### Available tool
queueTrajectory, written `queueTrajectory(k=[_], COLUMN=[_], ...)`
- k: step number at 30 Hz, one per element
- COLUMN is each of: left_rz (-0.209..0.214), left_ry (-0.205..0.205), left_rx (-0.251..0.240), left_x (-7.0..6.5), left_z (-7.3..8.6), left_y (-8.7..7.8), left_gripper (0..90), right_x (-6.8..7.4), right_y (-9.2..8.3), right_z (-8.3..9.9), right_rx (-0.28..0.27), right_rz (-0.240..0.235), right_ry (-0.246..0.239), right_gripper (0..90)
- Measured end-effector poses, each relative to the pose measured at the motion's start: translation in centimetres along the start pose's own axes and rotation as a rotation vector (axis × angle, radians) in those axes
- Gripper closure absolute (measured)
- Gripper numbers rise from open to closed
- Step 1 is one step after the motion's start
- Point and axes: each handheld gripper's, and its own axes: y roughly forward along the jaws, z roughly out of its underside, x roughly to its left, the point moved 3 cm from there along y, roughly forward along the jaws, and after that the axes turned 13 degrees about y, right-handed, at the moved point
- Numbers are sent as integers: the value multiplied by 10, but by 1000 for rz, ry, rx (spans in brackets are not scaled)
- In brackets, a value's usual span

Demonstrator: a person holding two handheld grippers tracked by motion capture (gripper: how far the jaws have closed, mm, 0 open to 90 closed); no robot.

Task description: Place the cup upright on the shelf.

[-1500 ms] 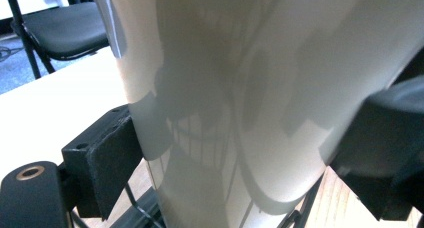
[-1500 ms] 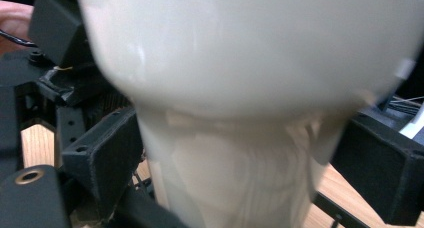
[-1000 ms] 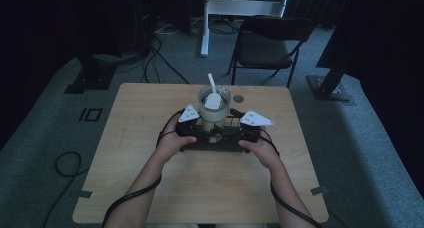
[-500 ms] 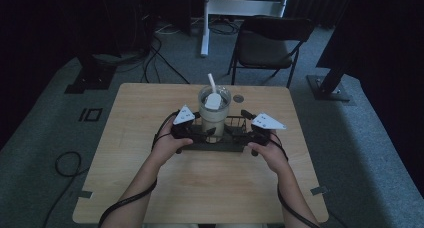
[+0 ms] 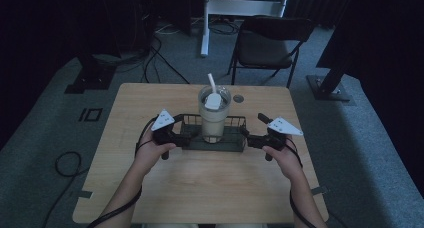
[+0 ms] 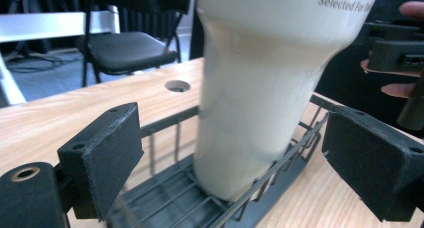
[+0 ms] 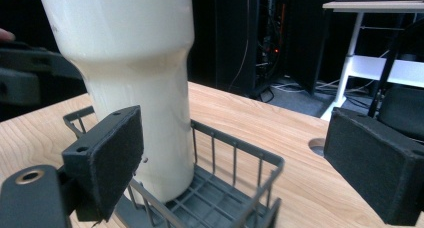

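Between the left claw [image 5: 184, 138] and right claw [image 5: 246, 136], both with jaws spread, a cream tumbler [image 5: 213, 119] stands upright inside a wire basket [image 5: 233, 143] on the worktop [image 5: 200, 183].

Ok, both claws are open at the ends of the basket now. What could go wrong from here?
1. The tumbler is tall and narrow-based, standing well above the low wire basket; a jerky or uneven lift could tip it.
2. The left claw and right claw are open around the basket's ends without gripping; closing on thin wire may slip.
3. The straw sticks up from the lid and could snag on something.
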Motion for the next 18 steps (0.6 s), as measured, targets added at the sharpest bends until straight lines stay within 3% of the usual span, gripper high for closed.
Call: queueTrajectory(k=[7,18], left_rz=[-51,-174], left_ry=[-40,-96], left_rx=[-6,22], left_x=[10,27], left_z=[10,37], left_y=[-23,-58], left_gripper=[97,97], right_x=[-8,-21], right_y=[-13,-28], right_z=[7,23], right_rx=[4,28], right_rz=[33,90], right_ry=[5,32], right_gripper=[90,90])
